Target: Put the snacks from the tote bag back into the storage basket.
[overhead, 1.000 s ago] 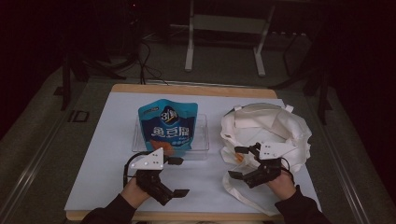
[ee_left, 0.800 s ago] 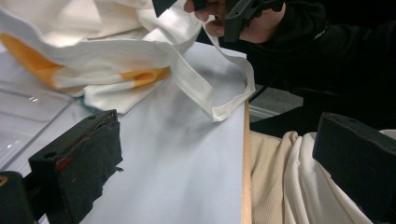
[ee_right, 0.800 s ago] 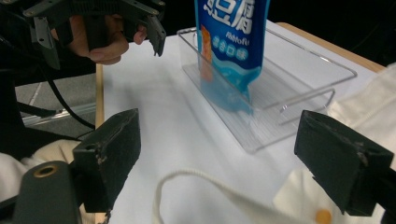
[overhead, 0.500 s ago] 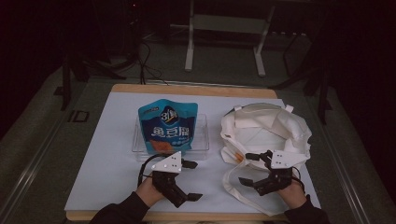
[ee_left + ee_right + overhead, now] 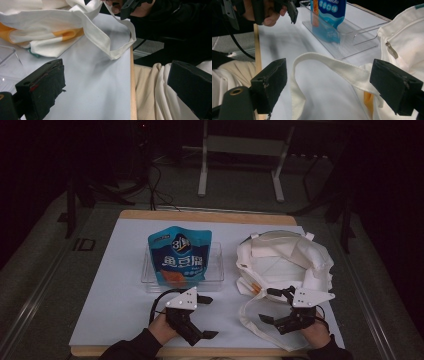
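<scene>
Lying near right gripper [image 5: 274, 306], tote bag [image 5: 285, 260], snack pouch [image 5: 180, 256] in clear tray [image 5: 216, 270]

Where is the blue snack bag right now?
In the high view the blue snack bag stands in the clear tray, mid-table, left of the white tote bag.

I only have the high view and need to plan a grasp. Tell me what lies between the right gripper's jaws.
Observer: The right gripper stands wide open, with the tote bag's strap arching between its jaws, not pinched.
Operator: Report the left gripper.
Observer: The left gripper is open too, with bare table between its jaws.
Operator: Check the bag for fastenings.
Observer: A metal zipper pull hangs on the tote bag.
</scene>
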A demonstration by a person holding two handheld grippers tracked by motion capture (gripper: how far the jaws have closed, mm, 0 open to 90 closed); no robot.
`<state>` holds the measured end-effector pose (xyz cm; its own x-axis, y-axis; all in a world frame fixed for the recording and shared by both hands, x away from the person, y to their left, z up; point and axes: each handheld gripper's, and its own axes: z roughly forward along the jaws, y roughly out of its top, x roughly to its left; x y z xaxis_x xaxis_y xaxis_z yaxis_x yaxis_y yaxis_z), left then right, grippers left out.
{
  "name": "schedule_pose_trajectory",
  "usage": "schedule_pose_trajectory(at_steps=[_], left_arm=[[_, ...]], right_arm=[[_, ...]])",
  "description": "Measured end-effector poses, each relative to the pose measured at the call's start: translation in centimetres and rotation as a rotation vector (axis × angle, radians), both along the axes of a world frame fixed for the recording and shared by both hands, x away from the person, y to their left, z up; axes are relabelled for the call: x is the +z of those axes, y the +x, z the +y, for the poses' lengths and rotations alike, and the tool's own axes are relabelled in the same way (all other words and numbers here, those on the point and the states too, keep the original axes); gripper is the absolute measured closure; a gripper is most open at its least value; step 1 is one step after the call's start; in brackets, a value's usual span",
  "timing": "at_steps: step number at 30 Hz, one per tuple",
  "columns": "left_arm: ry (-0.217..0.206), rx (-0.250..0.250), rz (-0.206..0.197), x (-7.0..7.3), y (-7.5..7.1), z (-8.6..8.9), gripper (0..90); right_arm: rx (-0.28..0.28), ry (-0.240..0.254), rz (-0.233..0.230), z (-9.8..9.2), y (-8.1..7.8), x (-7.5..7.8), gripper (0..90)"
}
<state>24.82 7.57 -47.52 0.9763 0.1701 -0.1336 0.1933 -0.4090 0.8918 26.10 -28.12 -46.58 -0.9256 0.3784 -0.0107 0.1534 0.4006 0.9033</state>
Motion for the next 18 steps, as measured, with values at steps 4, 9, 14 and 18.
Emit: schedule_pose_trajectory(at_steps=[4, 9, 14, 18], left_arm=[[0.005, 0.003, 0.009, -0.42, 0.03, 0.12, 1.6], [0.011, -0.003, 0.004, -0.66, -0.06, 0.13, 1.6], [0.014, -0.001, 0.008, -0.96, -0.18, 0.24, 1.6], [0.014, -0.002, 0.01, -1.02, -0.24, 0.25, 1.6]], right_arm=[[0.001, -0.015, 0.0, 0.13, 0.08, -0.31, 14.5], [0.004, -0.023, -0.003, 0.18, 0.07, -0.51, 14.5], [0.008, -0.026, -0.009, 0.18, 0.03, -0.7, 14.4], [0.007, -0.038, -0.013, 0.3, -0.04, -0.79, 14.4]])
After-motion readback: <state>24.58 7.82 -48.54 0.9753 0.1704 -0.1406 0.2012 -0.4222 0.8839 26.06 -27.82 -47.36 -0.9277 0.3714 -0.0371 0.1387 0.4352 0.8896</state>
